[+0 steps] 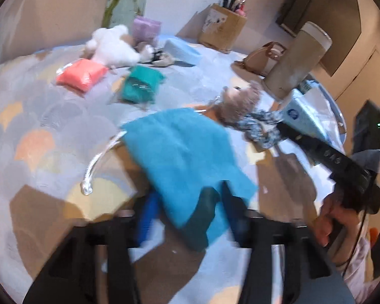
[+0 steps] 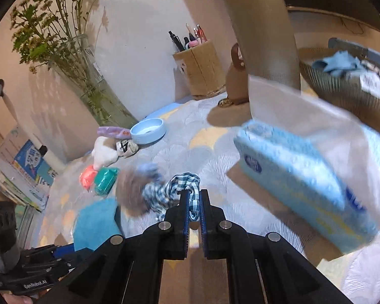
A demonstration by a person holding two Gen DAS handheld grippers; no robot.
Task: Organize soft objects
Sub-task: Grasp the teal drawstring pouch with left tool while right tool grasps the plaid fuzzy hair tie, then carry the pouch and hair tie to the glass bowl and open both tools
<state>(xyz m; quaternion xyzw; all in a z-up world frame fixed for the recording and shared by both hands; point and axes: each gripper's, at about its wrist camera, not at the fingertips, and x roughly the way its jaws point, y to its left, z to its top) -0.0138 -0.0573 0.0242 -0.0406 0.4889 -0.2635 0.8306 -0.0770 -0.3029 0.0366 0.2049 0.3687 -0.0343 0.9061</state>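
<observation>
My right gripper point(image 2: 193, 200) is shut on the blue-and-white checked cloth of a small doll point(image 2: 164, 192) with a fuzzy grey-brown head point(image 2: 130, 190); the doll hangs just above the table. In the left wrist view the doll point(image 1: 243, 106) and the right gripper's arm point(image 1: 324, 152) sit at mid right. My left gripper point(image 1: 187, 217) is open, its blurred fingers on either side of a blue towel point(image 1: 185, 157) lying on the table. A pink pack point(image 1: 81, 74), a teal pack point(image 1: 140, 84) and a white plush toy point(image 1: 114, 45) lie farther back.
A tissue pack point(image 2: 299, 185) lies close on the right. A woven basket point(image 2: 342, 86) holding a blue cloth stands at far right beside a tall tan cylinder point(image 2: 263, 38). A blue bowl point(image 2: 148, 130), pen holder point(image 2: 202, 68), brown bag point(image 1: 263, 58) and flower vase point(image 2: 88, 81) stand behind.
</observation>
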